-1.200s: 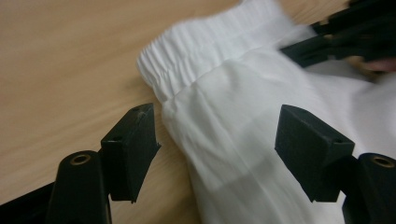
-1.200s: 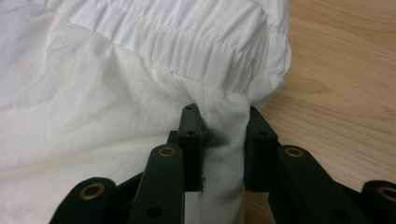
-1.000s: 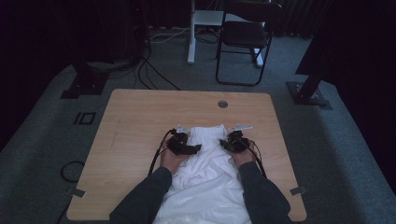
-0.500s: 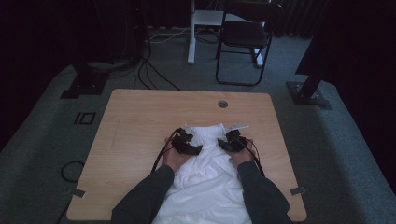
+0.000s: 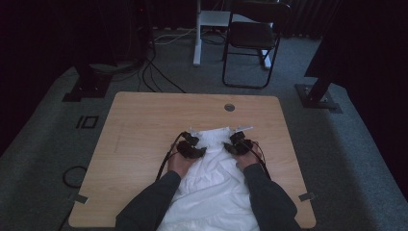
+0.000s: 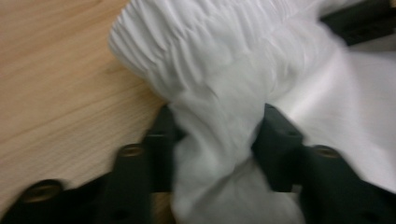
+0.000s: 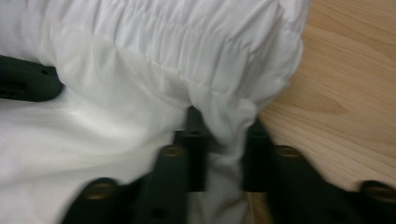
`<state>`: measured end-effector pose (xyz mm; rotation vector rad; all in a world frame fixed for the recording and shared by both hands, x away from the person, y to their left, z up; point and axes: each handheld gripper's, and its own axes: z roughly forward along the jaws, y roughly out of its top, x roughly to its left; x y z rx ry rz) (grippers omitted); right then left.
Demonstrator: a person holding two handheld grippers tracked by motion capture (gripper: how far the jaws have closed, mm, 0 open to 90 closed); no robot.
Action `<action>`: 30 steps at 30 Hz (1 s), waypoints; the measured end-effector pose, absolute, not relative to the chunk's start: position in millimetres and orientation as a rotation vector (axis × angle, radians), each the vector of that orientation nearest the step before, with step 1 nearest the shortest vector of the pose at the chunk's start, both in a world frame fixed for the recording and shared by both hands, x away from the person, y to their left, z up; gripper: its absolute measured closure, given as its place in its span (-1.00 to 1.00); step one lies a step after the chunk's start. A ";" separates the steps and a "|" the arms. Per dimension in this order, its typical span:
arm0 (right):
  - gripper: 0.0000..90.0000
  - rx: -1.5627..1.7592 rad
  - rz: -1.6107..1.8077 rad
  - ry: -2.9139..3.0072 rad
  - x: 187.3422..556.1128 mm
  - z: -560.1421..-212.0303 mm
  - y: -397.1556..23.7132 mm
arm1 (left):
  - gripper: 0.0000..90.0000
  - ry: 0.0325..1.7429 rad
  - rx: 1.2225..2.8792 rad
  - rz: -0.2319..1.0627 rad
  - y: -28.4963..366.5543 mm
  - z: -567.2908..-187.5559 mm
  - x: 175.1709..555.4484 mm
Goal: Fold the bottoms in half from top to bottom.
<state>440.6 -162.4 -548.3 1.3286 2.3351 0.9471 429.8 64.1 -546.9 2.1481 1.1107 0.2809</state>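
My left gripper point(image 6: 215, 135) and right gripper point(image 7: 223, 135) have each just been closing, jaws now pinching a bunch of the white garment point(image 5: 211, 192) at its gathered edge. Garment lies flat on the table point(image 5: 144, 125); two-corner hold is probably for lifting or folding evenly.

The right tool point(image 7: 219, 140) has just been closing, and its two black jaws now pinch a bunched fold of the white garment point(image 7: 140, 93) between them, right at the gathered elastic hem point(image 7: 187, 37). The cloth spreads away to the left, where the other tool point(image 7: 28, 84) lies on it. Bare wooden worktop point(image 7: 345, 93) shows at the right
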 end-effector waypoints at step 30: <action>0.85 1.077 1.287 2.026 510.4 -355.7 -153.4 | 0.76 0.885 1.939 0.649 101.3 -347.0 499.8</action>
